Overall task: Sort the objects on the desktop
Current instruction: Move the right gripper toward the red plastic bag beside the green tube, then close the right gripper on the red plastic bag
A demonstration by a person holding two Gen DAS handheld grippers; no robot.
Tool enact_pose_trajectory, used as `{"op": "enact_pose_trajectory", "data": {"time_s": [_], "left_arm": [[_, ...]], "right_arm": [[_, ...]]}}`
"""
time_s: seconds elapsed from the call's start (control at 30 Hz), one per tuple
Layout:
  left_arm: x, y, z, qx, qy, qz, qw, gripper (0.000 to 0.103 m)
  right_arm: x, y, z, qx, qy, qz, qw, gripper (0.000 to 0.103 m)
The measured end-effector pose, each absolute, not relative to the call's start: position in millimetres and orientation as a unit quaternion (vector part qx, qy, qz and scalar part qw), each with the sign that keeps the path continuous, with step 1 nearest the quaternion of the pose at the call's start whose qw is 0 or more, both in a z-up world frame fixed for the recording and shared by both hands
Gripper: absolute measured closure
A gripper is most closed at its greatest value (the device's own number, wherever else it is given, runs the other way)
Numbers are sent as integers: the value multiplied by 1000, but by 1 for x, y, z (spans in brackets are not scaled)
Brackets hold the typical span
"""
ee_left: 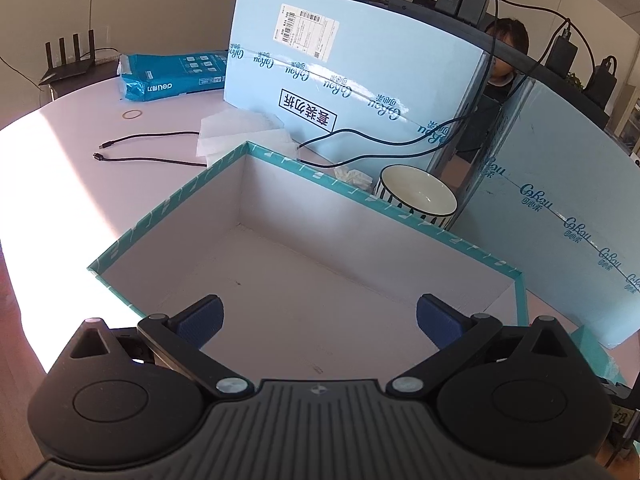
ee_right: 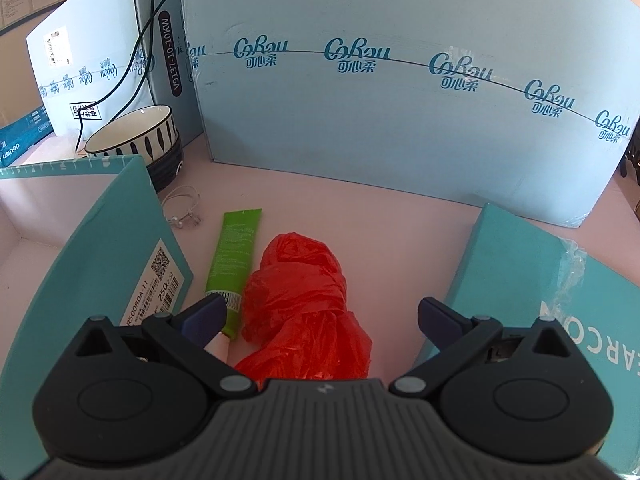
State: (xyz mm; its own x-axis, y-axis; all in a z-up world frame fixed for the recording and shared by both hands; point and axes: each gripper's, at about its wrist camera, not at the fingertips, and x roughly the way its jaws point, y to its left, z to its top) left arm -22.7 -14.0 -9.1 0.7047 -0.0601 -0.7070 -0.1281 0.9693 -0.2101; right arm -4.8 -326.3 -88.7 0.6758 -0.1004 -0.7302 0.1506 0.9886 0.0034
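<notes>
A teal-rimmed open box with a white inside lies below my left gripper, which is open and empty over it. In the right wrist view my right gripper is open and hovers just above a knotted red plastic bag on the pink table. A green tube lies left of the bag, its cap end beside my left fingertip. A thin string bracelet with beads lies beyond the tube. The teal box wall stands at the left.
A striped bowl stands behind the box; it also shows in the right wrist view. Large light-blue cartons wall off the back. A teal lid lies at right. Black cables, white paper sheets, a rubber band and a blue packet lie on the table.
</notes>
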Motion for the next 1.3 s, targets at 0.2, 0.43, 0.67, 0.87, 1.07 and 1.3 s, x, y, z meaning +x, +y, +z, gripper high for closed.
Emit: {"op": "enact_pose_trajectory", "data": {"time_s": [0.2, 0.43, 0.67, 0.87, 1.07, 1.3], "left_arm": [[-20, -15, -11, -119, 388, 27, 913, 0], [-13, -17, -14, -107, 393, 41, 912, 0], [2, -14, -15, -95, 398, 73, 910, 0], [10, -12, -21, -100, 414, 86, 901, 0], [13, -20, -23, -91, 417, 78, 901, 0], [17, -24, -26, -87, 424, 73, 899, 0]], "right_arm": [[-1, -329, -94, 32, 401, -71, 913, 1], [4, -332, -98, 31, 406, -71, 910, 1], [10, -332, -99, 24, 406, -67, 911, 1], [13, -331, -100, 18, 409, -63, 910, 1], [15, -331, -103, 16, 412, -62, 909, 1], [16, -333, -106, 19, 415, -65, 907, 1]]}}
